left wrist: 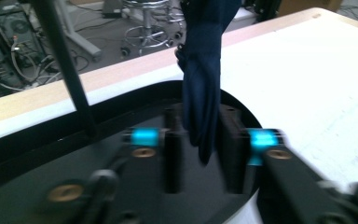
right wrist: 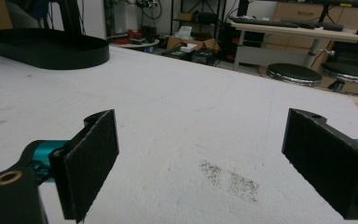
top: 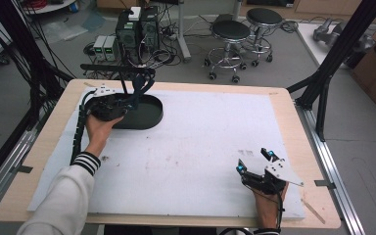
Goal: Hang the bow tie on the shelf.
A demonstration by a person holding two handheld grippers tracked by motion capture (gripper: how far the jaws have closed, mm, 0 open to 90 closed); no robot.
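A dark blue cloth (left wrist: pixel 203 84) hangs down from a black rack (top: pixel 117 68) that stands in a black oval tray (top: pixel 152 116) at the table's back left. My left gripper (top: pixel 129 99) reaches over the tray; its jaws stand close on either side of the cloth's lower end, slightly apart from it, in a blurred view. The left gripper (left wrist: pixel 200 116) is open around the cloth. My right gripper (top: pixel 254 160) rests near the table's front right, wide open, with nothing between its pads (right wrist: pixel 93 158). Far off at upper left lies the tray (right wrist: pixel 46 49).
A white mat (top: pixel 200 142) covers the wooden table. The rack's thin black post (left wrist: pixel 65 65) rises from the tray (left wrist: pixel 121 100) to the left of the jaws. Faint dark specks (right wrist: pixel 233 179) mark the mat ahead of the right gripper. Stools (top: pixel 230 34) and computers (top: pixel 137 29) stand beyond the table.
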